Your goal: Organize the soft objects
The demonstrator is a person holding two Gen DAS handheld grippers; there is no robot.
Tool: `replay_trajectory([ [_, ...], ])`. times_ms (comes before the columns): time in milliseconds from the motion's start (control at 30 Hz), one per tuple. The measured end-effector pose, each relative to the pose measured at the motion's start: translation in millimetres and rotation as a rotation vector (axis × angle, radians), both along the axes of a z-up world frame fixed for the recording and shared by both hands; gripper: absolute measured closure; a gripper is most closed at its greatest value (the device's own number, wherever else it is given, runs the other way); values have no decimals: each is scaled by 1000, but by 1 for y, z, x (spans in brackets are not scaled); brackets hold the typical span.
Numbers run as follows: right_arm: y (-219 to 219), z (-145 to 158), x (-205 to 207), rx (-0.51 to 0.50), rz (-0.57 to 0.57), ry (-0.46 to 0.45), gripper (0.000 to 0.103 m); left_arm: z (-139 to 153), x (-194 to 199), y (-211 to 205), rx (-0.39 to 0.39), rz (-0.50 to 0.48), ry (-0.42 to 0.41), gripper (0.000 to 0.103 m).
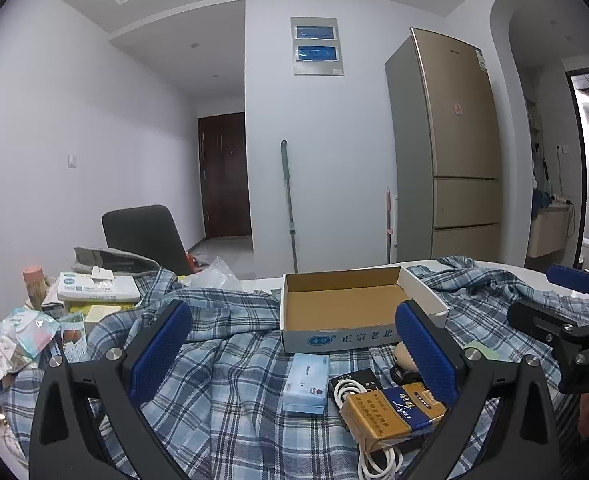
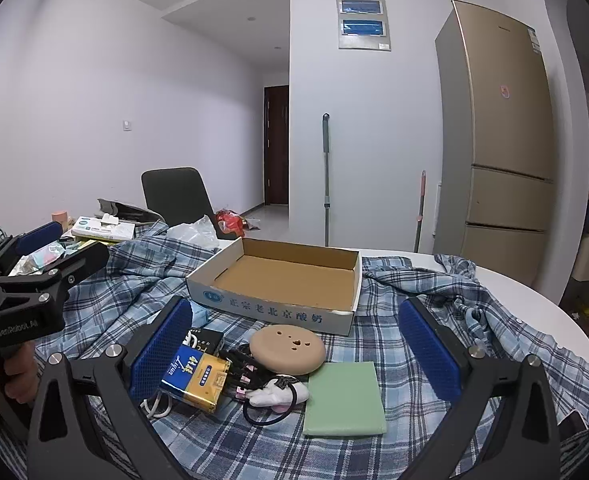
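An open cardboard box (image 1: pixel 346 304) (image 2: pixel 286 276) with an empty brown floor sits on a blue plaid cloth (image 1: pixel 230 364) (image 2: pixel 406 344). In front of it lie a pale blue tissue pack (image 1: pixel 306 382), a blue-and-gold carton (image 1: pixel 394 412) (image 2: pixel 196 374), a white cable (image 1: pixel 374 460), a tan round pad (image 2: pixel 288 350), a folded green cloth (image 2: pixel 344 398) and a black hair tie with a white plush charm (image 2: pixel 272 396). My left gripper (image 1: pixel 294 356) is open above the tissue pack. My right gripper (image 2: pixel 294 354) is open over the pad and hair tie.
Tissue boxes, packets and a pink cup (image 1: pixel 34 280) crowd the table's left side. A black chair (image 2: pixel 176 196) stands behind the table, a mop (image 2: pixel 326 176) leans on the wall, and a gold fridge (image 2: pixel 502 132) stands at right. The white table edge (image 2: pixel 534 292) curves right.
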State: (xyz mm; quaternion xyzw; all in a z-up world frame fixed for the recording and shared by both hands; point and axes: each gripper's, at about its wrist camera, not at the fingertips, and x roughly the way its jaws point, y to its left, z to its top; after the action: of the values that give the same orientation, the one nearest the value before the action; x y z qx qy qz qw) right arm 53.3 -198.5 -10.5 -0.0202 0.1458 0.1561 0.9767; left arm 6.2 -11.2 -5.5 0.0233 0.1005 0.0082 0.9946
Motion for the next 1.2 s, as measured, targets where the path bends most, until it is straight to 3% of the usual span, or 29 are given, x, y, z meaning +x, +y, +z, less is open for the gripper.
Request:
replay_trajectory([
  [333, 1, 0, 1, -9, 6, 3, 0, 3, -5, 4, -16, 3, -20, 0],
  [867, 6, 7, -15, -33, 14, -80, 0, 6, -13, 9, -46, -7, -56, 0],
  [1067, 8, 11, -14, -37, 38, -69, 0, 17, -15, 13, -43, 7, -50, 0],
  [1200, 8, 21, -12, -65, 106, -2, 0, 26, -23, 8, -1, -1, -69, 0],
])
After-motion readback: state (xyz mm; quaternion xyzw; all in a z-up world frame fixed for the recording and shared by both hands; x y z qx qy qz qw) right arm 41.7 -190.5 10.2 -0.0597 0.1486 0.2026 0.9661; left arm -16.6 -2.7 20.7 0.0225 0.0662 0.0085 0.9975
